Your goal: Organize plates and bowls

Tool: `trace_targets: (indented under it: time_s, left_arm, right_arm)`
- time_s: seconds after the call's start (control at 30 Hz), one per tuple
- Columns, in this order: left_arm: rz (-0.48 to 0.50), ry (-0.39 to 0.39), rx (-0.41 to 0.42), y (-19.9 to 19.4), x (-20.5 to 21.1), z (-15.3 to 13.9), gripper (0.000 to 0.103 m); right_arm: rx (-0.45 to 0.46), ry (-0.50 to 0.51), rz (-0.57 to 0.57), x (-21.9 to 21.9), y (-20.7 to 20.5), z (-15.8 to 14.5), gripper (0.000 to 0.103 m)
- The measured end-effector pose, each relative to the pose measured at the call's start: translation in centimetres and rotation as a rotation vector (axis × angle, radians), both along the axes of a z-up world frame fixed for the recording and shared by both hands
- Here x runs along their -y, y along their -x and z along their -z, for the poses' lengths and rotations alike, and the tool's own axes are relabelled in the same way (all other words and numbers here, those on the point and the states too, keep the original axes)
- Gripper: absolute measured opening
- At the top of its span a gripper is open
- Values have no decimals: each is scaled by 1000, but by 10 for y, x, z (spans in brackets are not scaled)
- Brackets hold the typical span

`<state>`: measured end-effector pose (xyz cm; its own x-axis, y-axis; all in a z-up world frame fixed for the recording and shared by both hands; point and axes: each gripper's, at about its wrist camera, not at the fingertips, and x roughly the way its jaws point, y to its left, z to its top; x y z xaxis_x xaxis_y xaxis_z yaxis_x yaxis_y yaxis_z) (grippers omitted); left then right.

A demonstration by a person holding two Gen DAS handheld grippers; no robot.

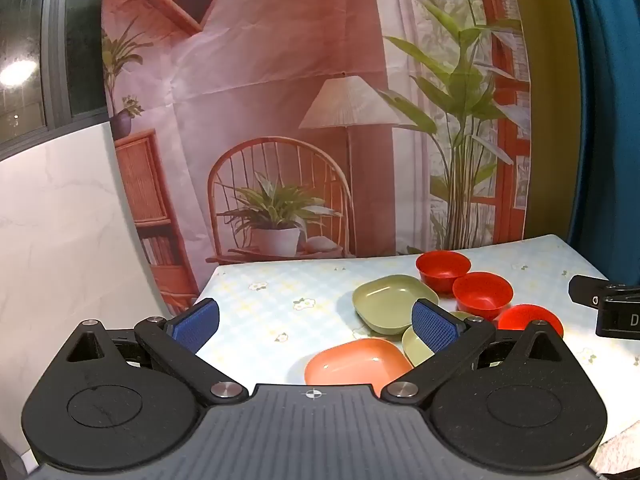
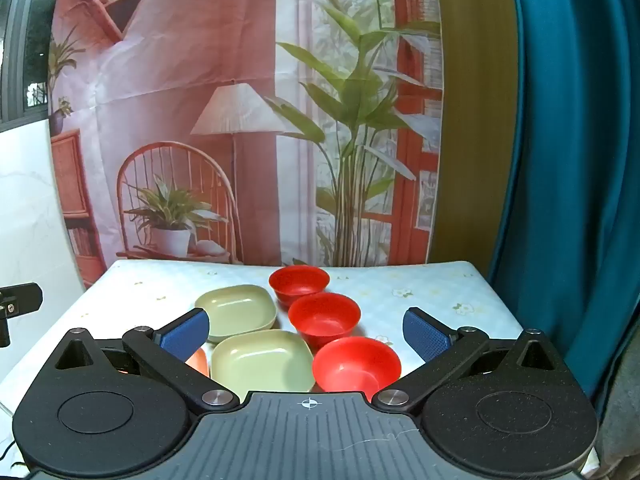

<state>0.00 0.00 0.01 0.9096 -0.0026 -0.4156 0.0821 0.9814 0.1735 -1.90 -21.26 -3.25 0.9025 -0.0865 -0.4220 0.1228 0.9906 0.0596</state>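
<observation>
Jaws of both grippers spread wide, empty — plates (image 2: 262,360) and bowls (image 2: 324,316) ahead, untouched.

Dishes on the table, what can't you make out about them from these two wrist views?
- Orange plate: right wrist view, mostly hidden behind the right gripper.
- Near green plate: left wrist view, largely covered by a left gripper finger.
- Nearest red bowl: left wrist view, lower part hidden by gripper linkage.

Wide-open left gripper (image 1: 316,322) above plates (image 1: 394,308)
</observation>
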Motion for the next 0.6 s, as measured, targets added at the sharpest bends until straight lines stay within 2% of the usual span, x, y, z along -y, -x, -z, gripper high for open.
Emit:
trace_targets:
  time_s: [0.6]
  left_arm:
    - [-1,-1,-4,0,0,0,103]
  right_arm:
    - [-2,0,0,0,0,2,103]
